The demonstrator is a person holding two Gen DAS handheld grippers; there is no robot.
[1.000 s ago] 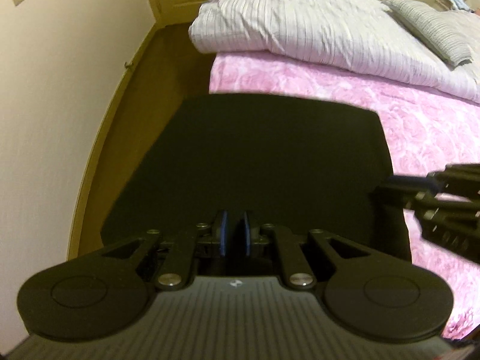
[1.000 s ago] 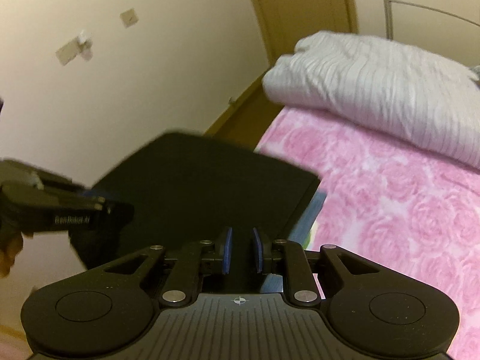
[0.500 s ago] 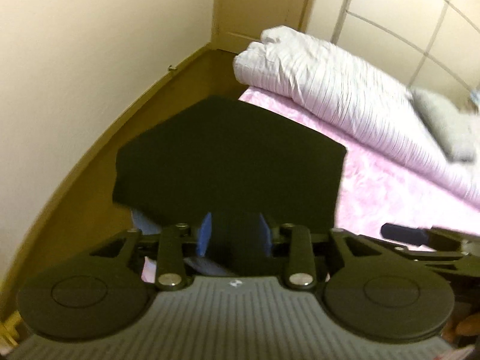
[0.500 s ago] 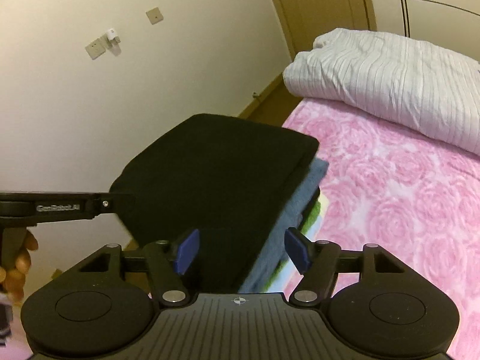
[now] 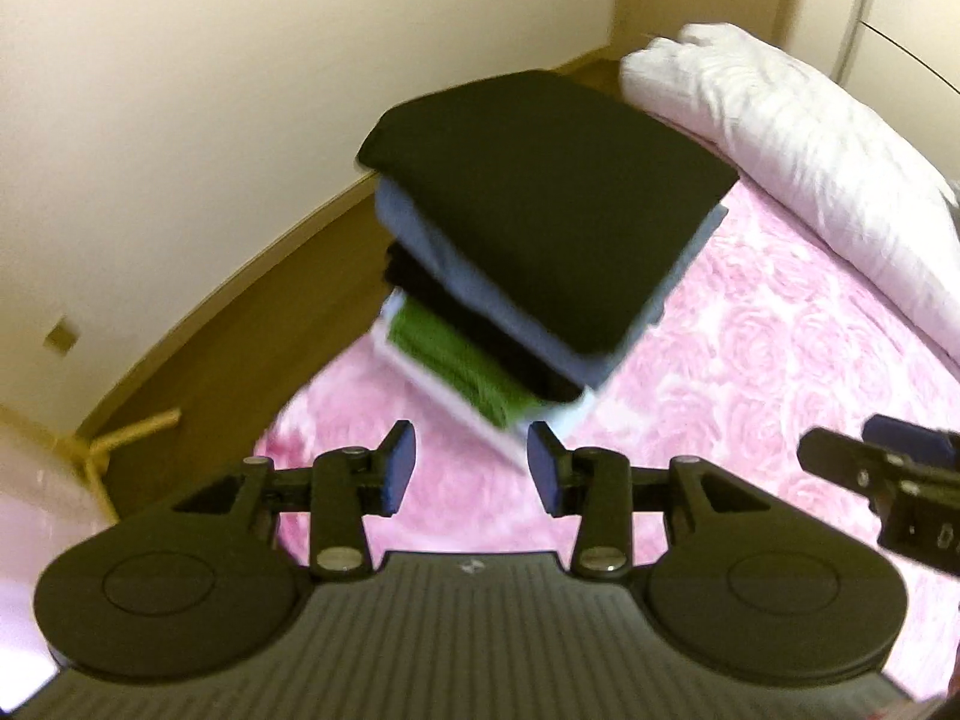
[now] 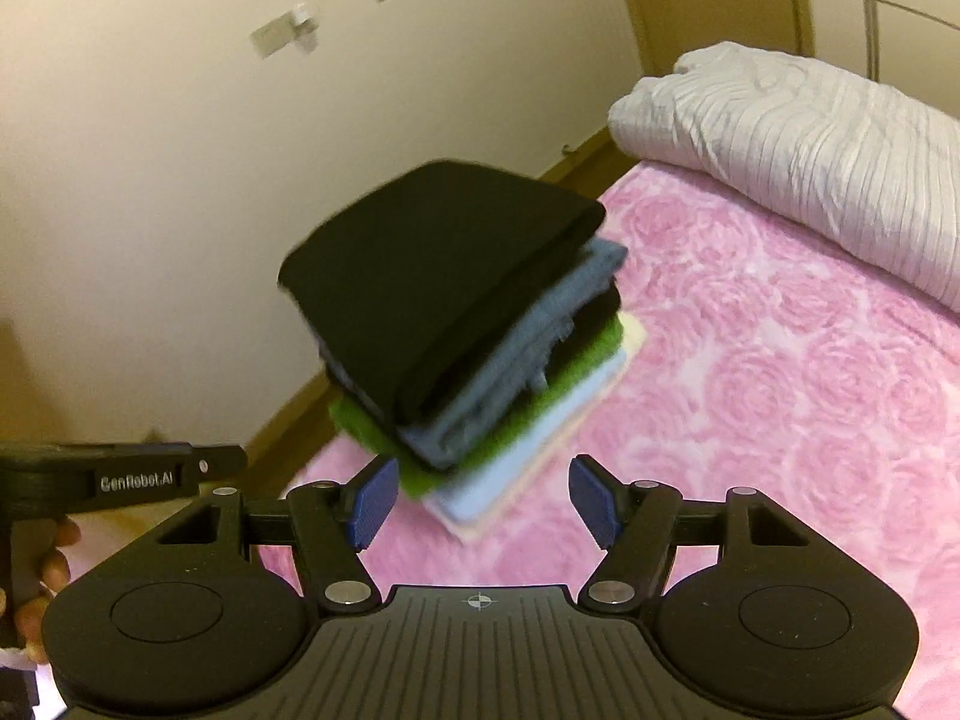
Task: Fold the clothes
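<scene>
Folded stack (image 5: 528,276) on bed (image 5: 780,372) — dead ahead of both grippers, left gripper (image 5: 471,468) and right gripper (image 6: 483,501) spread, empty.

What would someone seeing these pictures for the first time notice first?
A neat stack of folded clothes sits near the corner of the pink rose-patterned bedspread, with a black garment on top and blue, black, green and white layers beneath. Both tongs, left and right, are open and empty in front of it. A rumpled white duvet lies further up the bed.
</scene>
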